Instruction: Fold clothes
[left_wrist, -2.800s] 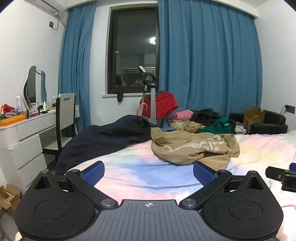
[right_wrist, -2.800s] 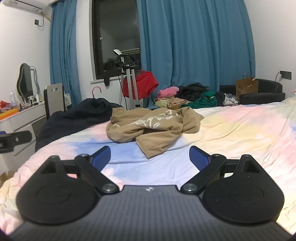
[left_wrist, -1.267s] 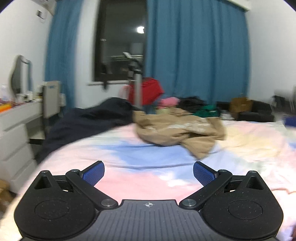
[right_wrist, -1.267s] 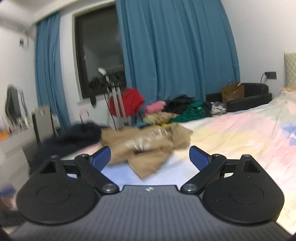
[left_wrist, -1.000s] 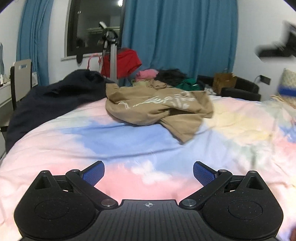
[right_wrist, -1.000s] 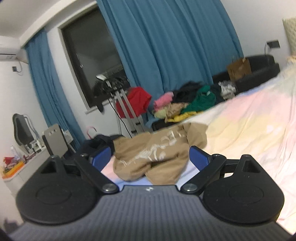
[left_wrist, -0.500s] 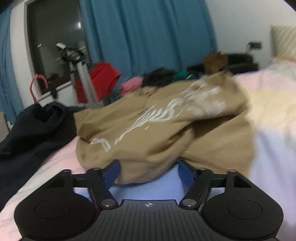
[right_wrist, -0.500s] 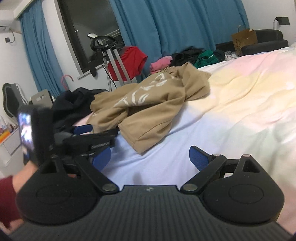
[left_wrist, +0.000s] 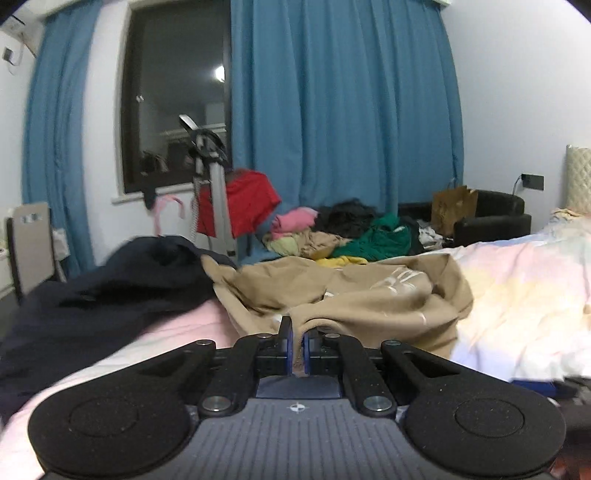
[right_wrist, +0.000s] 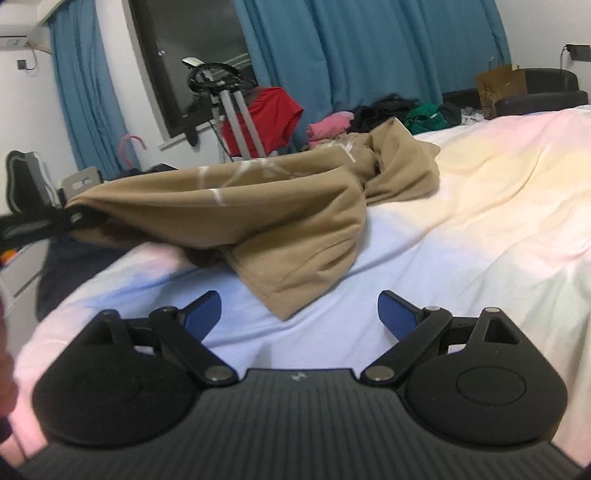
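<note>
A tan sweatshirt (left_wrist: 369, 291) with white lettering lies crumpled on the pastel bed (left_wrist: 517, 295). My left gripper (left_wrist: 298, 343) is shut on a fold of its near edge. In the right wrist view the tan sweatshirt (right_wrist: 258, 214) is lifted and stretched toward the left, where the left gripper (right_wrist: 70, 218) pinches its corner above the bed (right_wrist: 480, 229). A loose flap hangs down to the sheet just ahead of my right gripper (right_wrist: 299, 314), which stands open with nothing between its blue pads.
A dark navy garment (left_wrist: 110, 295) lies on the bed's left side. Beyond the bed sit a heap of clothes (left_wrist: 343, 236), a red garment on a stand (left_wrist: 236, 206), a black armchair (left_wrist: 491, 218) and a chair (left_wrist: 29, 243).
My left gripper moved up to the sweatshirt, shut on its edge and lifted it leftward. My right gripper stayed open and came closer to the hanging flap.
</note>
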